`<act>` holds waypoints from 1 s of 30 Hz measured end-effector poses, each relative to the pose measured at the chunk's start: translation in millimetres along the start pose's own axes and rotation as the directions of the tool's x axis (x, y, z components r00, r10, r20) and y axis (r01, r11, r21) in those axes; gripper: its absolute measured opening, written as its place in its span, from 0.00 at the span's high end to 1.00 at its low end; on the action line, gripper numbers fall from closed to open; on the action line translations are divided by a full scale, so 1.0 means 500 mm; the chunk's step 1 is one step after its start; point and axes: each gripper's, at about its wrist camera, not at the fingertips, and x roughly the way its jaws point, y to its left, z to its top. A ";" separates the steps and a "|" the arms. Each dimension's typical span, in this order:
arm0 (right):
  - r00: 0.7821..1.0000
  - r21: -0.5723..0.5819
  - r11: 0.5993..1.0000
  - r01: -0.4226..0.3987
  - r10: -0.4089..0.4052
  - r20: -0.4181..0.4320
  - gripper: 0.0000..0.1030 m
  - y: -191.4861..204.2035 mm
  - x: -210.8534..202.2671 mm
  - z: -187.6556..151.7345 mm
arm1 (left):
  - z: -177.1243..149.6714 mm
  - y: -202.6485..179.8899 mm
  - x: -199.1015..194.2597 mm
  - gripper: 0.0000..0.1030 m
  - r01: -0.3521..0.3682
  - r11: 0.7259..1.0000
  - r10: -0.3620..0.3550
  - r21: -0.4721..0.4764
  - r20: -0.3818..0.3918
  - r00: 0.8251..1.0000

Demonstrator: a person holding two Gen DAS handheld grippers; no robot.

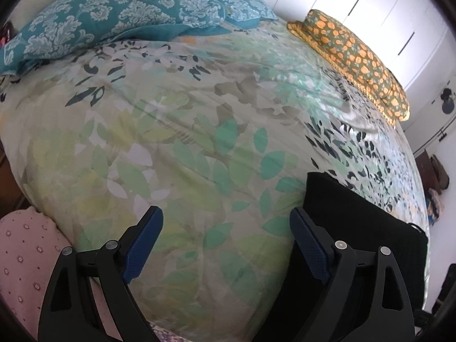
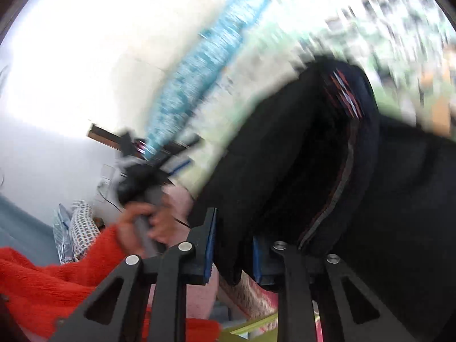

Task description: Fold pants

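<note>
**Right claw pinching the pants, left claw spread over the bed**

While my right view is smeared with blur, I can still make out the right claw (image 2: 232, 252) with its blue pads (image 2: 209, 249) drawn in on a fold of the black pants (image 2: 285, 171). Dark cloth fills the narrow gap between the jaws and rises away from them across the right half of that view. A seam (image 2: 339, 188) with grey and reddish stitching runs up the cloth, and a small striped label (image 2: 346, 94) sits near its top. Left of the claw, a hand (image 2: 148, 222) in an orange sleeve (image 2: 51, 279) grips a grey handle.

My left claw (image 1: 226, 238) stands spread wide with nothing between its blue pads (image 1: 142, 245). It hangs over the bed (image 1: 185, 142), above the leaf-print cover. Another part of the pants (image 1: 356, 208) lies flat on the cover beside the right-hand pad and behind it, near the bed's edge. I cannot tell whether that pad touches the cloth.

Farther up the bed lie teal patterned pillows (image 1: 114, 17) and, well apart to the right, a green pillow (image 1: 356, 57) with orange spots. A pink dotted cloth (image 1: 25, 256) shows at the lower left.
</note>
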 end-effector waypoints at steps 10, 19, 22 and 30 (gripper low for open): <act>0.992 -0.075 0.991 0.115 -0.110 0.062 0.81 0.033 -0.189 0.022 | -0.010 -0.017 -0.005 0.12 0.044 0.999 -0.043 0.023 -0.023 0.999; 0.978 0.099 0.978 0.184 -0.192 0.081 0.81 -0.082 -0.254 -0.045 | -0.029 -0.073 -0.010 0.12 0.059 0.987 -0.055 0.152 -0.031 0.998; 0.977 0.120 0.975 0.187 -0.197 0.083 0.81 -0.109 -0.273 -0.052 | -0.041 -0.095 -0.018 0.12 0.076 0.978 -0.070 0.194 -0.041 0.997; 0.959 0.220 0.940 0.260 -0.278 0.052 0.81 -0.207 -0.295 -0.088 | -0.078 -0.176 -0.046 0.12 0.140 0.934 -0.128 0.329 -0.057 0.990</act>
